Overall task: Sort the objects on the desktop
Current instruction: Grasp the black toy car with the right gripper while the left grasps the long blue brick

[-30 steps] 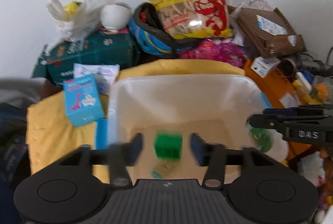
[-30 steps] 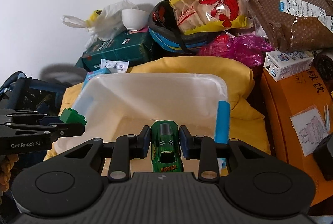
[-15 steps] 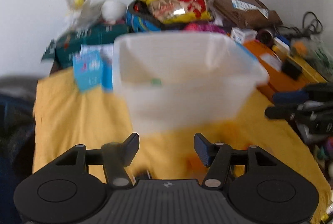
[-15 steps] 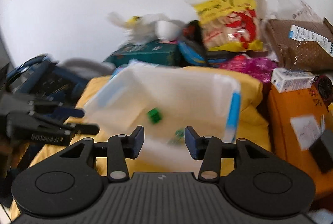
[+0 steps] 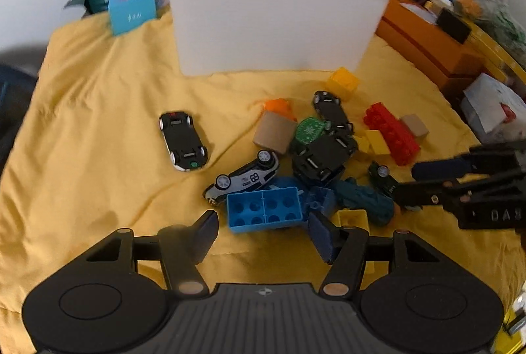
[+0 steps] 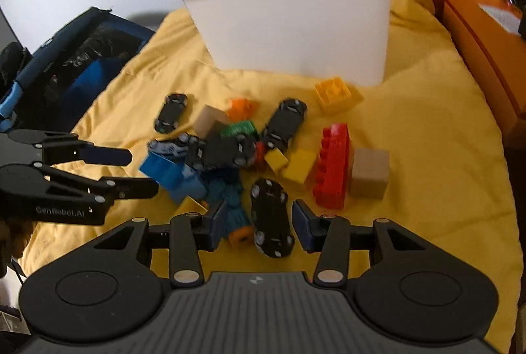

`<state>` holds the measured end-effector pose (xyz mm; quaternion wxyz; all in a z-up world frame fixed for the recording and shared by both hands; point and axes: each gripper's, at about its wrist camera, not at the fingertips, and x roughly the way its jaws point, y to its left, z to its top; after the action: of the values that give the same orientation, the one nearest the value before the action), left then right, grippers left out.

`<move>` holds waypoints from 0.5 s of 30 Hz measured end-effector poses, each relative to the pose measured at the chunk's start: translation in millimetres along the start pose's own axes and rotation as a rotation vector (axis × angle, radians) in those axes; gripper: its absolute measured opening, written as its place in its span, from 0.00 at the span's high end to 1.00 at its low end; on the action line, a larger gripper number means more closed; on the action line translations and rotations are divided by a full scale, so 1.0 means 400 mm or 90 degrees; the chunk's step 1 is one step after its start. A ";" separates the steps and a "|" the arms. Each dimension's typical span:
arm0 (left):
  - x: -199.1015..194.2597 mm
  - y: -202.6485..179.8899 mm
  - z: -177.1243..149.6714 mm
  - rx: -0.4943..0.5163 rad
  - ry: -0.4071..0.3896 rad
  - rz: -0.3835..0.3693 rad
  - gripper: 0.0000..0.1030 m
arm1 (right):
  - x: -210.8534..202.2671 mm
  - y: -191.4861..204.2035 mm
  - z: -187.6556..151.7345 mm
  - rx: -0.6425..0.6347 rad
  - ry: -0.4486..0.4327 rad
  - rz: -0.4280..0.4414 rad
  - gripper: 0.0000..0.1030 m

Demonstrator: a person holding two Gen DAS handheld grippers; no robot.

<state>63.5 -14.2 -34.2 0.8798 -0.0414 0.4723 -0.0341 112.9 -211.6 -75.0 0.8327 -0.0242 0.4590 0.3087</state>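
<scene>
Left gripper (image 5: 263, 224) spread wide above a hollow blue plastic brick (image 5: 264, 213); right gripper (image 6: 259, 222) wide, straddling an overturned toy car (image 6: 271, 222).

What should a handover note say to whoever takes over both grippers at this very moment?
Left gripper: open, empty, low over the blue brick.
Right gripper: open, empty, straddling an overturned black car.
White bin stands behind the pile on the yellow cloth.
Done: cannot tell; bin contents hidden.
Left: cars and bricks, including the red brick.
</scene>
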 end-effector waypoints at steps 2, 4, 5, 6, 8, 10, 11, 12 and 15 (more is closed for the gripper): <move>0.010 0.011 0.002 -0.015 0.000 -0.003 0.38 | 0.007 -0.005 -0.006 0.008 0.003 -0.002 0.54; 0.014 0.017 -0.003 -0.021 -0.003 -0.008 0.38 | 0.014 -0.005 -0.014 0.009 0.004 -0.010 0.54; 0.017 0.024 -0.004 -0.024 -0.002 -0.017 0.41 | 0.012 -0.006 -0.020 0.007 0.002 -0.011 0.54; 0.019 0.026 -0.012 -0.027 0.000 -0.026 0.43 | 0.013 -0.004 -0.021 0.003 -0.002 -0.012 0.54; 0.026 0.033 -0.020 -0.023 0.005 -0.030 0.49 | 0.021 -0.004 -0.028 -0.006 -0.003 -0.020 0.54; 0.023 0.030 -0.025 -0.017 -0.002 -0.030 0.49 | 0.031 -0.003 -0.031 -0.009 -0.004 -0.025 0.55; 0.023 0.027 -0.027 -0.013 -0.004 -0.032 0.49 | 0.034 -0.004 -0.031 -0.007 -0.007 -0.024 0.55; 0.020 0.025 -0.028 -0.009 -0.007 -0.031 0.49 | 0.037 -0.004 -0.030 -0.006 -0.009 -0.023 0.55; 0.007 0.031 -0.028 -0.013 -0.018 -0.031 0.49 | 0.045 -0.005 -0.024 0.001 -0.005 -0.007 0.60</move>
<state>55.9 -2.4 -43.9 0.8849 -0.0625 0.4589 -0.0496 114.0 -207.5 -95.2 0.8361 -0.0250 0.4559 0.3040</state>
